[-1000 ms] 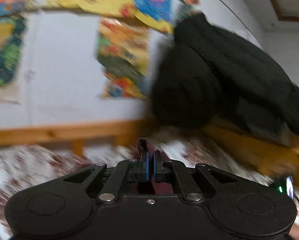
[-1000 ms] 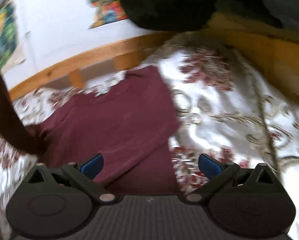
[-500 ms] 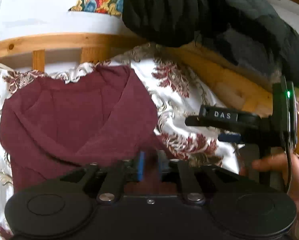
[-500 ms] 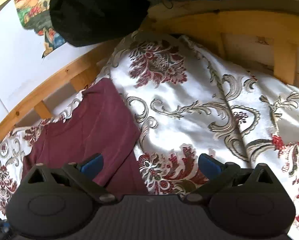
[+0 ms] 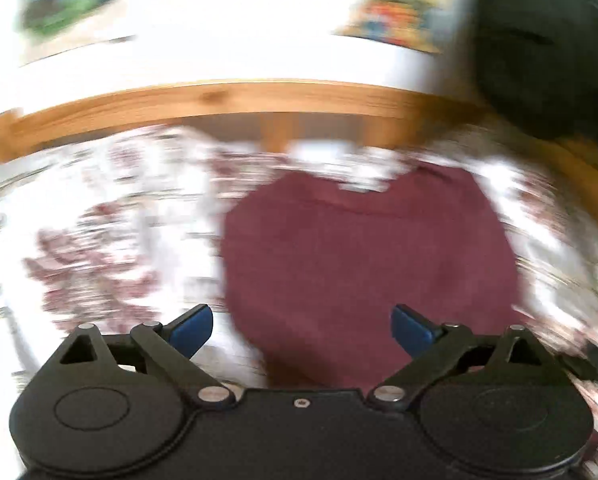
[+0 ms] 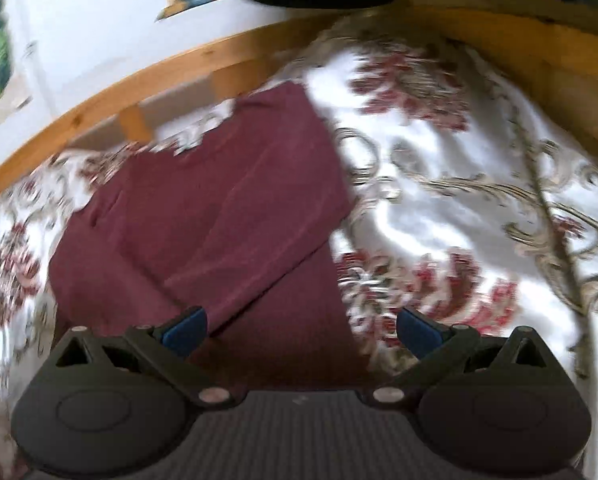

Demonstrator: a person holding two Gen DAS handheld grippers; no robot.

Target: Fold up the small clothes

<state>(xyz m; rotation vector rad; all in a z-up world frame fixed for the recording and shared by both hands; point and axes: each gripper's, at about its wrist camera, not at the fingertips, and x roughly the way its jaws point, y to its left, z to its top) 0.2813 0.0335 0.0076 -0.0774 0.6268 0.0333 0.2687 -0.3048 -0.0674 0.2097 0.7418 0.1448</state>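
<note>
Both the left gripper (image 5: 302,326) and right gripper (image 6: 301,327) have released jaws; the maroon shirt (image 6: 219,216), ahead of them on the bed (image 6: 439,184), probably needs its near hem pinched evenly.

No text, label, brand, number or sign can be read in either view; both pictures are blurred by motion.

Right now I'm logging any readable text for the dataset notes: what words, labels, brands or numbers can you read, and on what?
None can be read.
Wall posters: colourful prints, too blurred to show any words.
Maroon shirt: plain, no print or tag showing.
Left claw and right claw: no marking visible on the black bodies.
Floral bedspread: pattern only.
</note>
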